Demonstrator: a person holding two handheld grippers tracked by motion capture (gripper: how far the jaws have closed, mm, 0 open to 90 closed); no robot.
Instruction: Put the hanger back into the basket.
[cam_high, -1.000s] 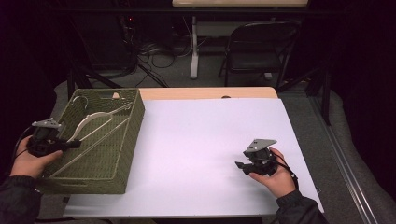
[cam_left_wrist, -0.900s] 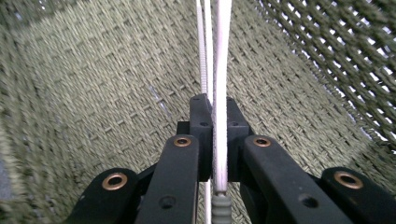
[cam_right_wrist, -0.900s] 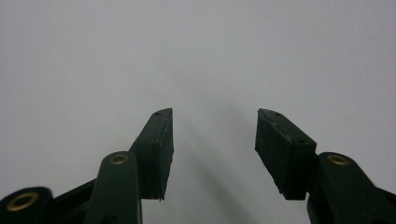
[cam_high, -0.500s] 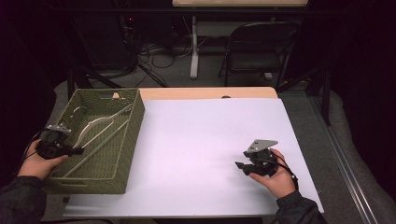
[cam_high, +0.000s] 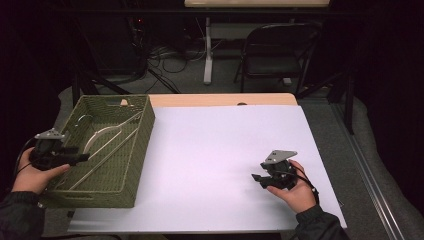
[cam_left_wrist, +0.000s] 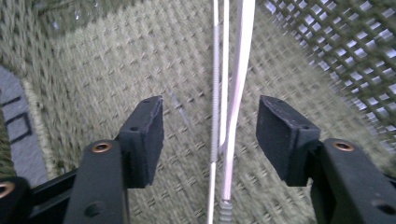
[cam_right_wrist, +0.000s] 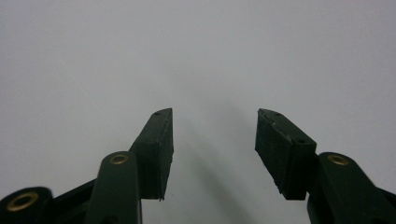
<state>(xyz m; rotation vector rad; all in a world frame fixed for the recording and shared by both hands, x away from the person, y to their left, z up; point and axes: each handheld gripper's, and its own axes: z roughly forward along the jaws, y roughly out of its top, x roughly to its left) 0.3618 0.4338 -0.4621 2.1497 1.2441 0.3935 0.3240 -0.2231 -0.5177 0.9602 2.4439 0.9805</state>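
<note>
L tool (cam_high: 75, 155) hung over the basket (cam_high: 135, 150) at left of frame, jaws apart w/ the hanger's (cam_left_wrist: 224, 107) thin rods between them, not touching. R tool (cam_high: 260, 179) sat lower right over the desk (cam_high: 215, 150), jaws apart, empty.

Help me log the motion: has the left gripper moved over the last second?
Yes. The left gripper has moved toward the person along the green basket's left rim, jaws open over the white hangers inside.
</note>
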